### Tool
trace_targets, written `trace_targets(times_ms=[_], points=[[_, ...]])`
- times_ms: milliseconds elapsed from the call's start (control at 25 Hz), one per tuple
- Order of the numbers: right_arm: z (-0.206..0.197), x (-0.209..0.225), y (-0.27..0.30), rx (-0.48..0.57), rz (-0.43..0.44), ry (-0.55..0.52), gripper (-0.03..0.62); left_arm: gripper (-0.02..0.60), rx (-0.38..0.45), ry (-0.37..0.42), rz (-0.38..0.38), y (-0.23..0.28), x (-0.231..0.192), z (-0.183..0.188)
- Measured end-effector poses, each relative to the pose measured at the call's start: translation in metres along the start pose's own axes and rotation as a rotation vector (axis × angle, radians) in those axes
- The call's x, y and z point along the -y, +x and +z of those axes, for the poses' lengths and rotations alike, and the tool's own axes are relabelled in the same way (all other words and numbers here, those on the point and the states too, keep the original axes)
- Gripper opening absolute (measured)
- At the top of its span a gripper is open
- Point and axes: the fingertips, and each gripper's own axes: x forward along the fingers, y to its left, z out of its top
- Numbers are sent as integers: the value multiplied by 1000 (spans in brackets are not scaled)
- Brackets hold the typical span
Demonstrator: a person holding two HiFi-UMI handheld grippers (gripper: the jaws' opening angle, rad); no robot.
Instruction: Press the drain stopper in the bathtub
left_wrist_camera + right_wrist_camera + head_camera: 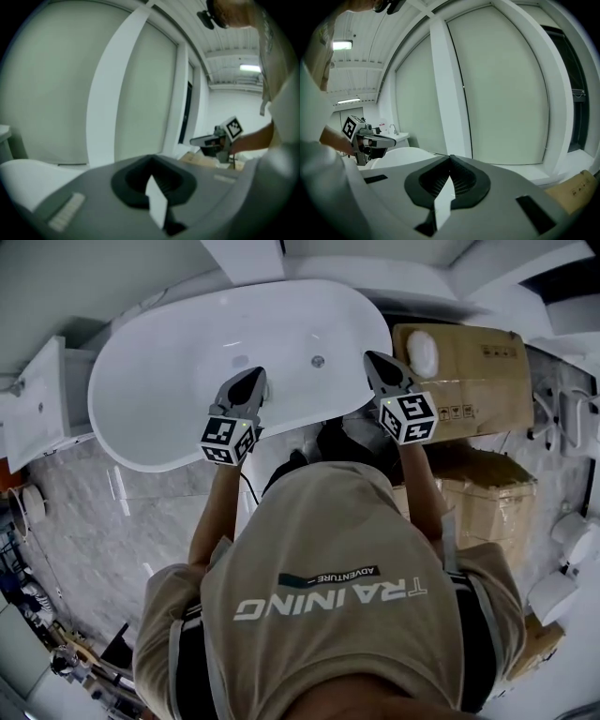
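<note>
White bathtub (159,404), arms stretched forward, left tongs (254,376) and right tongs (372,358) held level, both closed, empty

The person wears a khaki short-sleeved T-shirt (328,596) printed with white "TRAINING" and a small dark "ADVENTURE" label. Down either side of the T-shirt run dark bands (190,652), perhaps harness straps. Beyond the T-shirt's sleeves, the left gripper (253,378) and right gripper (373,359) are grey with black ribbed jaws. Each carries a white cube (228,439) of black square markers. A thin dark cable (246,486) trails from the left one.
</note>
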Motion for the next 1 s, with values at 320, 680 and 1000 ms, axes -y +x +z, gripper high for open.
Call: trace_targets(times_ms=[320,680,1000], points=[[23,52,44,-1,115,-18,8,2,13,-26,78,55,-13,32],[-2,72,68,-49,141,12,8,2,-38,-36,103,86,-14,31],[-51,59,94,-140,186,48,8,2,-102,-37,85,106,-22,3]])
